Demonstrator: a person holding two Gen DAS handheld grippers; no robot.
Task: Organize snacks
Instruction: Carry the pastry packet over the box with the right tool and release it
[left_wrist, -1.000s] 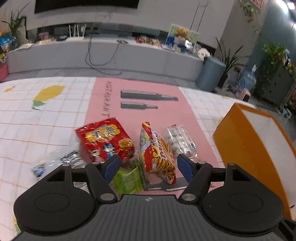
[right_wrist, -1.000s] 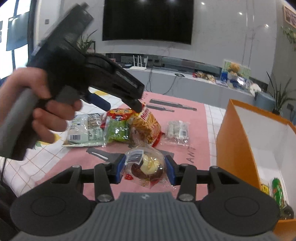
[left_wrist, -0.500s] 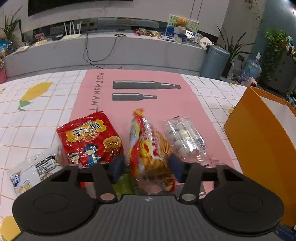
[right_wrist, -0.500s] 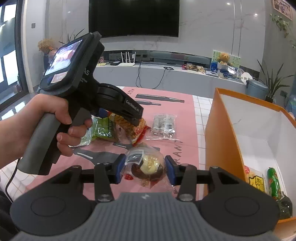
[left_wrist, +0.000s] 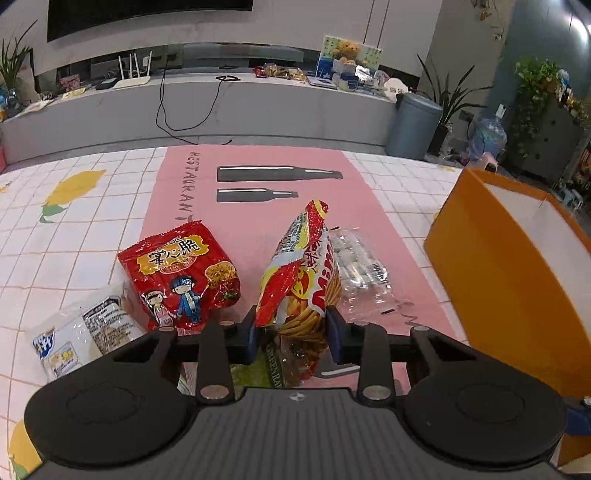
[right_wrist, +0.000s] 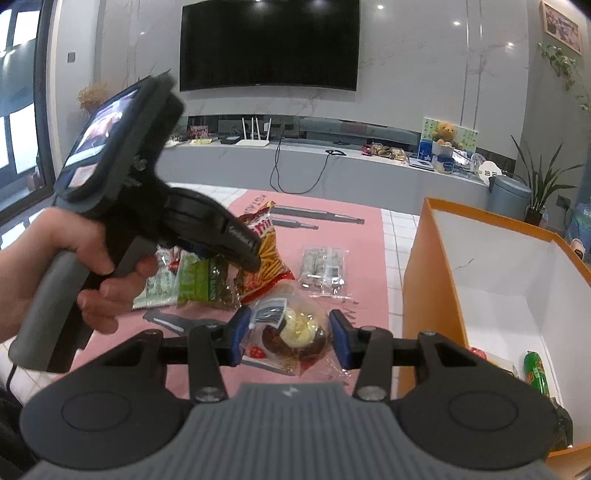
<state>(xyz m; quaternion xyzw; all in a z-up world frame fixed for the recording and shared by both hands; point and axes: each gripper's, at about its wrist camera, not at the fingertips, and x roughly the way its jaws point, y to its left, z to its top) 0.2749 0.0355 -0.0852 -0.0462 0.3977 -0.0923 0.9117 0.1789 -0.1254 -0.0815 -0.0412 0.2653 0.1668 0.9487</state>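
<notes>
My left gripper (left_wrist: 291, 328) has its jaws closing, and both blue pads press on the lower end of a red and yellow stick-snack bag (left_wrist: 303, 266), which stands up off the pink mat. The right wrist view shows the same bag (right_wrist: 271, 254) in that gripper (right_wrist: 236, 251), held by a person's hand (right_wrist: 85, 280). My right gripper (right_wrist: 290, 338) is shut on a clear-wrapped pastry (right_wrist: 295, 325) above the mat. The open orange box (right_wrist: 424, 280) stands just right of it.
On the mat lie a red noodle pack (left_wrist: 181, 273), a white packet (left_wrist: 74, 332), a green packet (right_wrist: 199, 277) and a clear pack of white balls (left_wrist: 354, 262). The orange box (left_wrist: 498, 266) holds a green tube snack (right_wrist: 535, 373) and other packets.
The left jaws have closed from wide open onto the stick-snack bag, and the bag now stands more upright. The right gripper keeps its hold on the pastry.
</notes>
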